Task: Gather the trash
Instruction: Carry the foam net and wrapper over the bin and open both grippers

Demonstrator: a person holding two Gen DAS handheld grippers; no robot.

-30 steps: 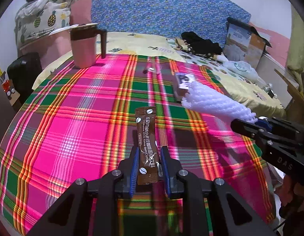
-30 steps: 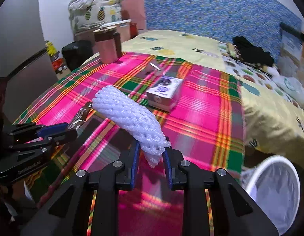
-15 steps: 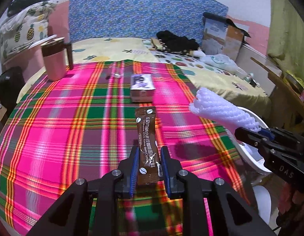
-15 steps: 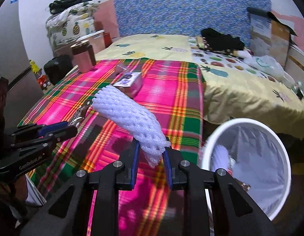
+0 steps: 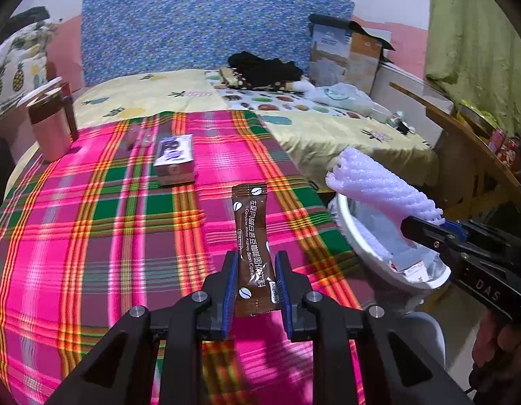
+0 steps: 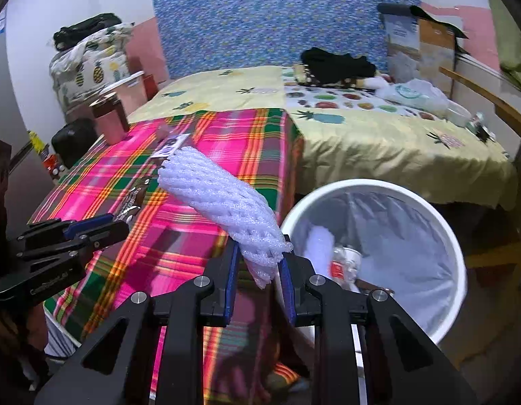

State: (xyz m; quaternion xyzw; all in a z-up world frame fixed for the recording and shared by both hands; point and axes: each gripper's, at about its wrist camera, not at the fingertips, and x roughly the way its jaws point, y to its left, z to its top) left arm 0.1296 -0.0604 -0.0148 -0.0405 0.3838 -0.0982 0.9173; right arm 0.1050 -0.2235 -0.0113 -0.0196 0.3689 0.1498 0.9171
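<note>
A: White foam mesh, that's what the right gripper [image 6: 258, 266] is clamped on. The jaws pinch the near end of the foam net sleeve [image 6: 220, 202], and its long axis runs away from the fingers, up and to the left over the table's edge.

B: And the bin?

A: The white bin [image 6: 456, 263] stands on the floor just right of those fingers, lined with a pale bag, mouth open. The pinched end is nearly over the rim; the far end points away from it, over the plaid tablecloth [image 6: 199, 222]. I judge the hand must carry right before letting go.

B: The other hand?

A: The left gripper [image 5: 254, 281] is closed tight on a brown coffee sachet [image 5: 252, 236], gripped near its bottom, long axis pointing straight ahead over the cloth. From its camera the bin [image 5: 358, 246] lies to the right, and the right gripper [image 5: 429, 233] with its sleeve [image 5: 378, 185] is already above it. So the right hand is nearer; the left has more table to cross.

B: What can't you make out?

A: The bin's contents: some white stuff and a red-printed scrap, unclear what. Its near rim is cut off behind the right fingers. Farther back, a small printed box [image 5: 174, 158] and a pink lidded mug [image 5: 51, 128] rest on the cloth; something small beside the box is blurred.
</note>
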